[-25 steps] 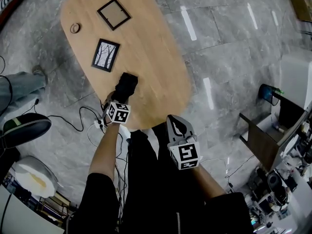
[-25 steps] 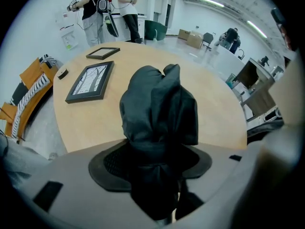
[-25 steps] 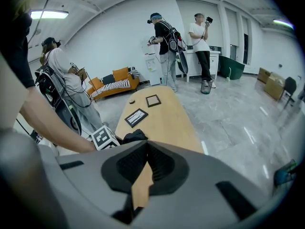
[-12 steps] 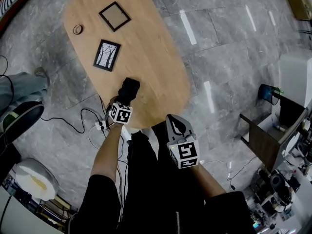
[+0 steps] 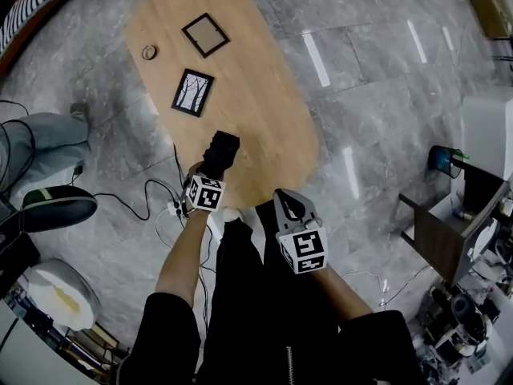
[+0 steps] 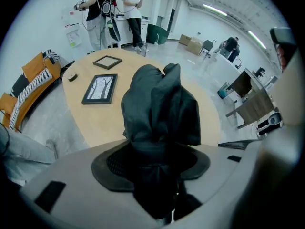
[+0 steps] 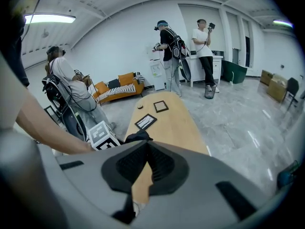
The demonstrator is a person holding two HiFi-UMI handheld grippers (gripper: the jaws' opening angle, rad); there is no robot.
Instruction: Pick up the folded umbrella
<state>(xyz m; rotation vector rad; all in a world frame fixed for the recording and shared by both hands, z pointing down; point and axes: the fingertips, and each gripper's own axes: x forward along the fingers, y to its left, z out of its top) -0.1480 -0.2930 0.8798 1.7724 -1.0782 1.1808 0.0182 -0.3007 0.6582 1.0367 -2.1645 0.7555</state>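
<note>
Left gripper view: the left gripper has its jaws clamped on the folded umbrella, having just been closing on it; the black bundle fills the gap and juts out past the pads
Umbrella's place: in that grip, over the near end of the oval wooden table; whether it hangs clear of the top I cannot tell
Long axis: in line with the left jaws, running away from the person toward the framed tree print
Right gripper: jaws together with nothing between them, off to the umbrella's right by the table's near edge, so it is the farther one
Coming move: likely a straight lift by the left hand alone
Only in the head view: both grippers and the gap between them
Only in the left gripper view: the grip itself
</note>
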